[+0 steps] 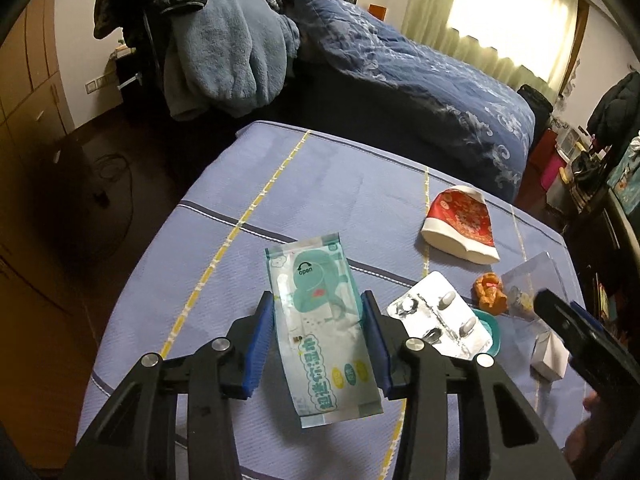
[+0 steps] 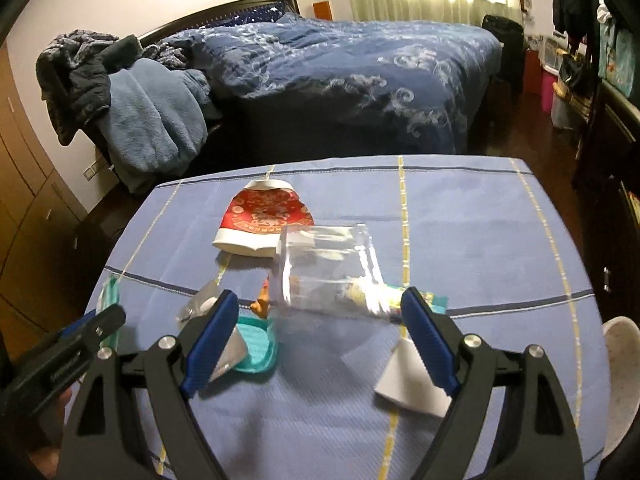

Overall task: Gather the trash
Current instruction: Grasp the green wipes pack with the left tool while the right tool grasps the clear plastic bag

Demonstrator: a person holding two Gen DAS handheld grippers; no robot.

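Observation:
My left gripper [image 1: 319, 300] is shut on a teal wet-wipes packet [image 1: 320, 332], its pads pressing both long edges. To its right lie a silver pill blister [image 1: 440, 322], a teal lid [image 1: 490, 330], an orange figurine [image 1: 490, 292], a crushed red and white paper cup [image 1: 460, 222] and a white paper piece [image 1: 550, 356]. My right gripper [image 2: 320, 300] is open around a clear plastic bag [image 2: 332, 268], blurred; whether it touches the bag I cannot tell. The cup [image 2: 264, 220], lid [image 2: 256, 350], blister [image 2: 200, 308] and white paper [image 2: 412, 380] also show in the right wrist view.
The trash lies on a blue checked tablecloth [image 1: 280, 208] over a table. A white container rim [image 2: 620, 380] sits at the table's right edge. Behind stand a bed with a navy duvet [image 2: 340, 72] and a chair with blue clothes [image 1: 224, 48].

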